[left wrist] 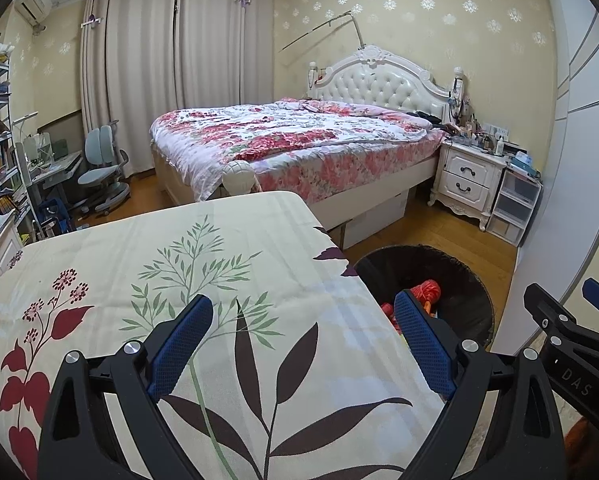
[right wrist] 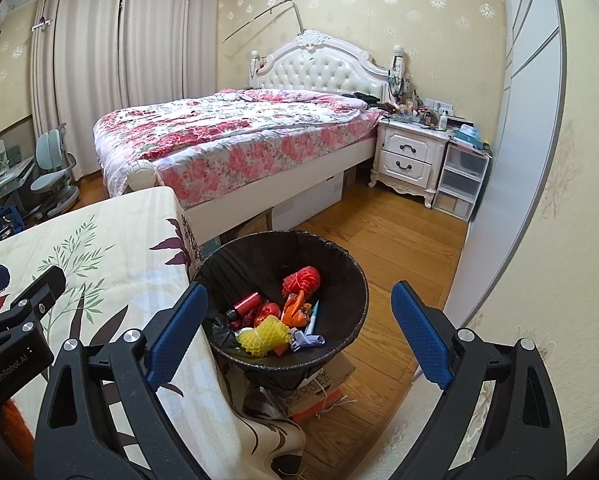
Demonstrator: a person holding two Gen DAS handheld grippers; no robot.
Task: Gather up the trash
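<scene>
Left gripper: held above the table, jaws spread wide, nothing between the blue pads. Right gripper: held above the bin, jaws likewise spread wide and empty; its body also shows at the right edge of the left wrist view. Table: covered by a cream cloth printed with green sprigs, dark leaves and red blossoms; no loose item shows on the visible cloth. Trash bin: round, lined with a black bag, standing on the wooden floor just beside the table's right edge and touching the hanging cloth. Trash inside the bin: yellow foam net at the front, red foam net toward the back, small red cylinder at left, orange scrap in the middle, a pen-like stick and crumpled pale paper at right. Flattened cardboard: lies on the floor under the bin's front edge. Bed: floral quilt, white tufted headboard, beyond the table. Nightstand: white, two drawers, cluttered top, right of the bed.
</scene>
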